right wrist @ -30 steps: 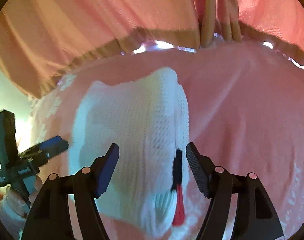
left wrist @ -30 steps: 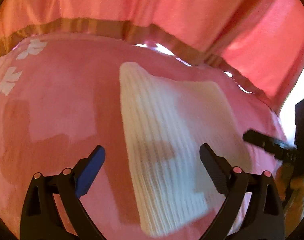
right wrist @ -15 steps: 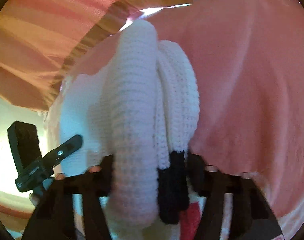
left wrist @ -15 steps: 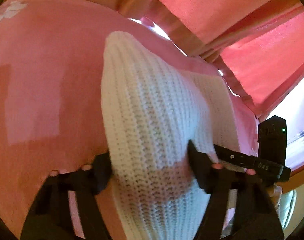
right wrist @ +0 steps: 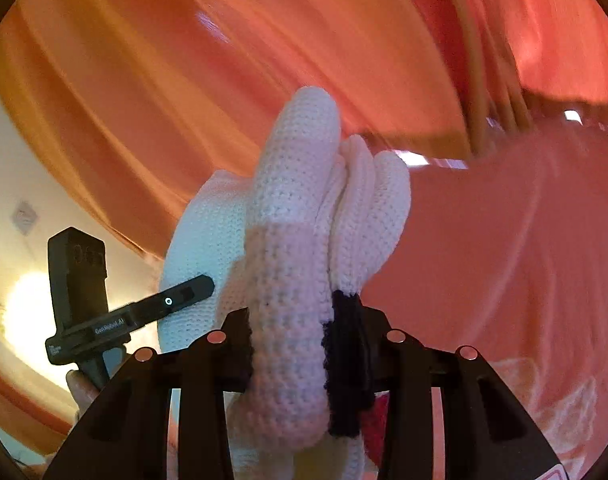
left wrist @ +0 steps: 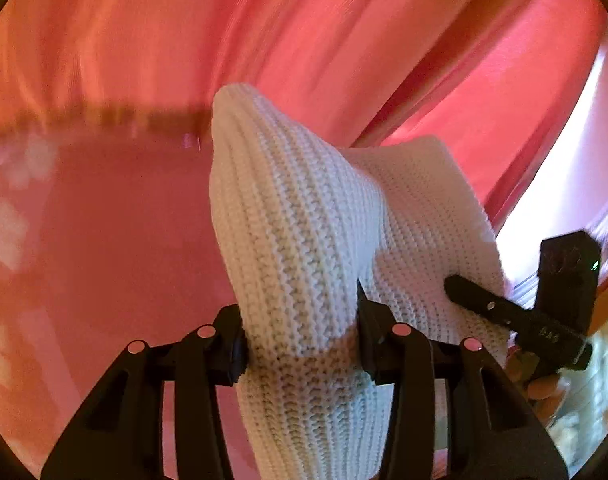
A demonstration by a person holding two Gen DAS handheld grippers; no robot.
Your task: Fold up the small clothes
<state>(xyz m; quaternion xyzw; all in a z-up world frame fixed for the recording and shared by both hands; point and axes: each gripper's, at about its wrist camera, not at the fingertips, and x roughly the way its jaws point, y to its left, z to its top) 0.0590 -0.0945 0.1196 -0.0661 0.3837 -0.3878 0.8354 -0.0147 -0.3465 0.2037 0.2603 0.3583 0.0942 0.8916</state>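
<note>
Both the left tongs (left wrist: 299, 344) and the right tongs (right wrist: 306, 344) are clenched on the white ribbed knit garment (left wrist: 304, 248), raised above the pink bedspread (left wrist: 103, 248). Fold step under way; next, lay the held edge evenly over.

Pink bedspread (left wrist: 103, 248) beneath pink-orange curtains (right wrist: 183, 80), bright daylight (left wrist: 576, 184) at one side

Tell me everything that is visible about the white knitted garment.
The white knitted garment is thick, ribbed knit with a black and red band at one edge. It is bunched into folds and held up over the pink cloth. The left gripper and the right gripper each pinch it.
</note>
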